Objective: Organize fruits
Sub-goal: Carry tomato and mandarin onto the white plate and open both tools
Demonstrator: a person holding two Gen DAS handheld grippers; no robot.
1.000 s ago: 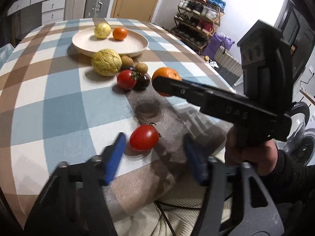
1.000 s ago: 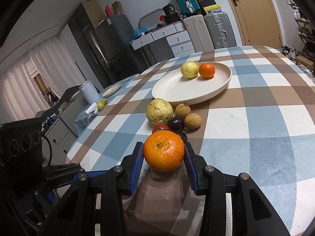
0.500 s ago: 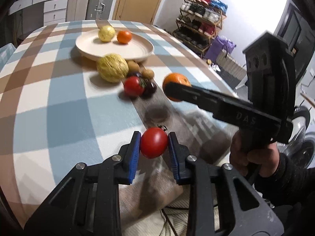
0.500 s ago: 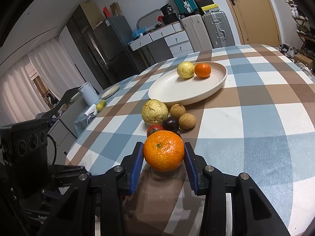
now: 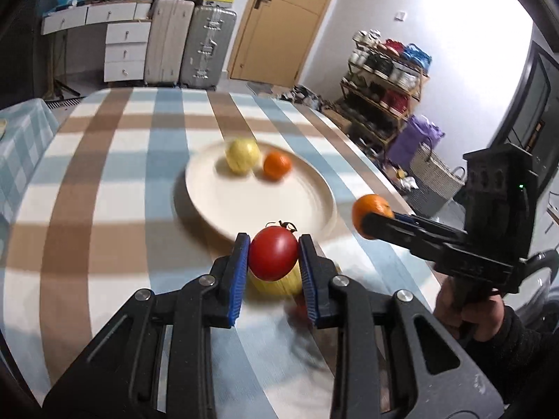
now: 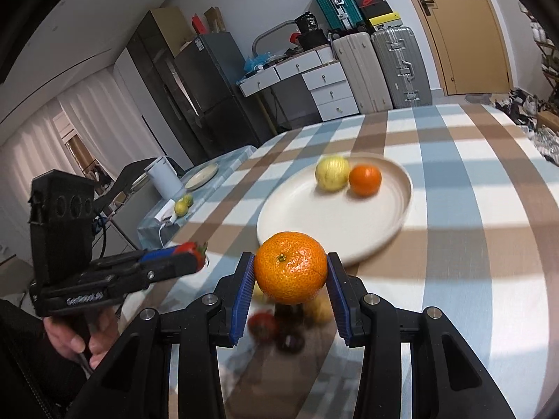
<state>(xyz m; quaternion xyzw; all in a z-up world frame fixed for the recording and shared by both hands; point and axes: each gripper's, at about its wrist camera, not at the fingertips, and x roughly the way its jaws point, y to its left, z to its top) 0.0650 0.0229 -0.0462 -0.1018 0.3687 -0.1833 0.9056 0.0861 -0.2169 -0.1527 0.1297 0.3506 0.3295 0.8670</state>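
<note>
Left gripper (image 5: 273, 255) is clamped on the tomato (image 5: 273, 253), now raised off the table, frame centre. Right gripper (image 6: 290, 274) still clamps the orange (image 6: 290, 271). The plate (image 5: 251, 206) now appears nearer, just behind both fruits.

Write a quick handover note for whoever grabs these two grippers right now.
Left gripper: shut on the tomato, lifted near the plate.
Right gripper: shut on the big orange, also lifted short of the plate.
Done: a yellow fruit and a small orange lie on the plate.
Left: set down both held fruits on the plate, then fetch the blurred fruits on the table under the grippers.
</note>
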